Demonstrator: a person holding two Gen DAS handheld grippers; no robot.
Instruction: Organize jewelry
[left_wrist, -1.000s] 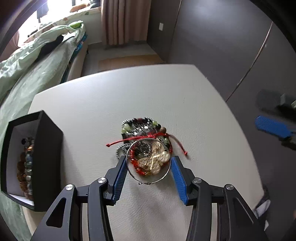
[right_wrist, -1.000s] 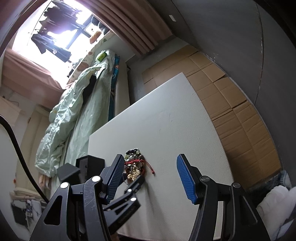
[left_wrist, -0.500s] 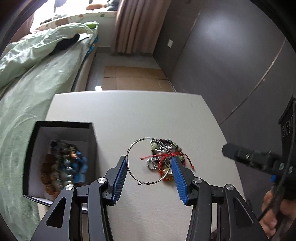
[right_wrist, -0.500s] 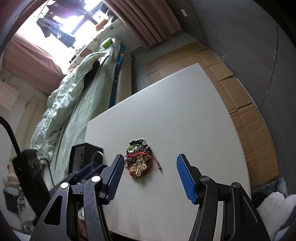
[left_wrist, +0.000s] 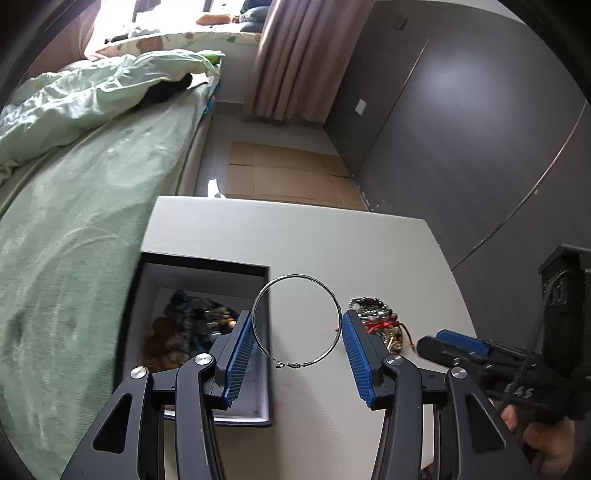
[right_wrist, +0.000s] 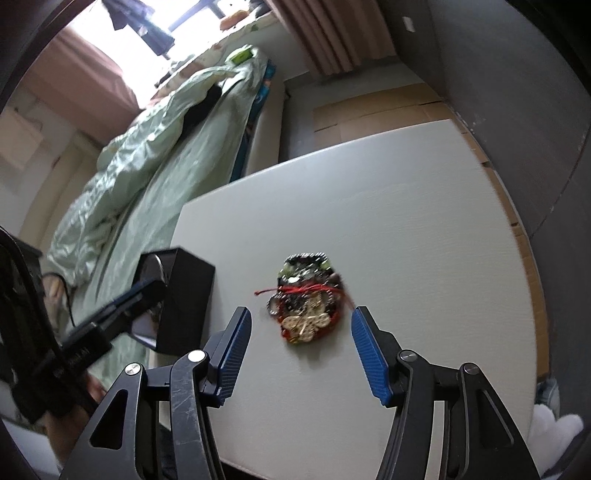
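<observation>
Bedroom with a green-quilted bed (left_wrist: 74, 206) beside a white table (left_wrist: 332, 251), jewelry being sorted into a box.
Black box (left_wrist: 199, 269) sits at the table's left edge by the bed; only the left view looks down into it and shows beads heaped inside, while the right view shows just its dark outer wall (right_wrist: 188, 295). Pile (right_wrist: 306, 299) of beaded bracelets and a gold butterfly piece lies near the table's middle, long axis running from near edge to far edge, red cord across it; the left view catches only its edge (left_wrist: 376, 321). Left gripper (left_wrist: 297, 347) clamps a thin wire hoop (left_wrist: 295, 321) by its sides, the hoop face-on to the camera, clasp nearest, straddling the box's right wall. Right gripper (right_wrist: 301, 345) stands spread and empty over the pile's near end.
</observation>
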